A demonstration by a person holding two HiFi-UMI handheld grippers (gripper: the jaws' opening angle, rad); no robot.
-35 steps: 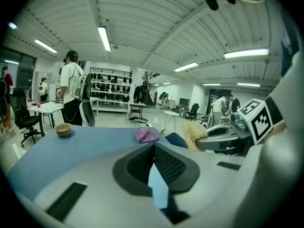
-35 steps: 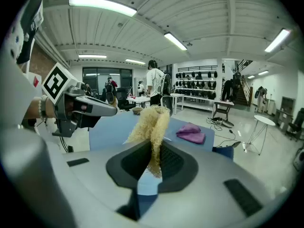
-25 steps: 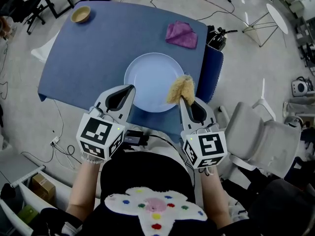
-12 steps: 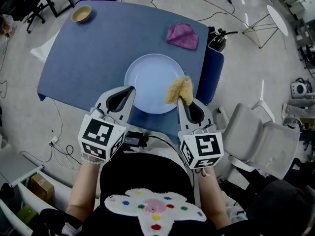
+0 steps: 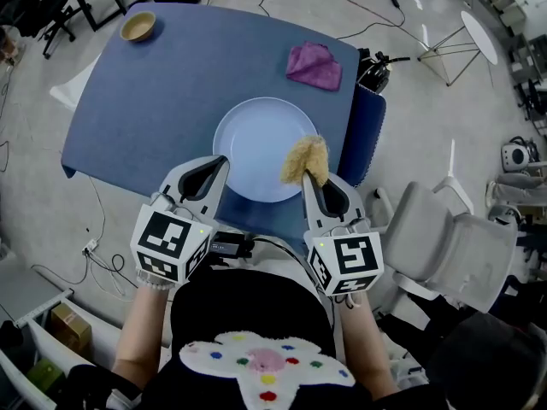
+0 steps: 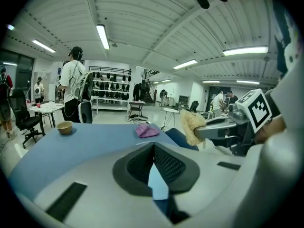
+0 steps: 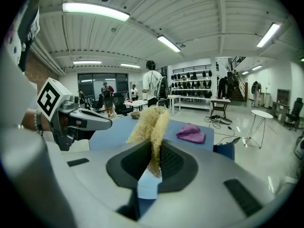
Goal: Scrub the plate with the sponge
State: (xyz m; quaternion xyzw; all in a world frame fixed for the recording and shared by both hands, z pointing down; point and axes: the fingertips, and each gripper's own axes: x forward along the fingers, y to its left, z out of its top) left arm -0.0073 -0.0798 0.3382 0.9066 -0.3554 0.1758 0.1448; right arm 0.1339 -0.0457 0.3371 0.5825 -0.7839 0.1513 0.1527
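Observation:
A pale blue plate (image 5: pixel 256 143) lies on the blue table (image 5: pixel 171 75), near its front edge. My right gripper (image 5: pixel 314 175) is shut on a shaggy yellow sponge (image 5: pixel 305 161), which hangs over the plate's right rim; in the right gripper view the sponge (image 7: pixel 151 125) sticks up from between the jaws. My left gripper (image 5: pixel 218 162) is shut with nothing in it and sits at the plate's lower left rim. From the left gripper view I see the right gripper with the sponge (image 6: pixel 191 126) off to the right.
A purple cloth (image 5: pixel 313 63) lies at the table's far right and a small tan bowl (image 5: pixel 138 26) at its far left corner. A grey chair (image 5: pixel 444 237) stands to my right. Several people stand in the room behind, one in a white shirt (image 6: pixel 72 87).
Both grippers hold their place relative to the plate. The head view has shifted slightly, so the whole scene sits a little further left and up in the picture.

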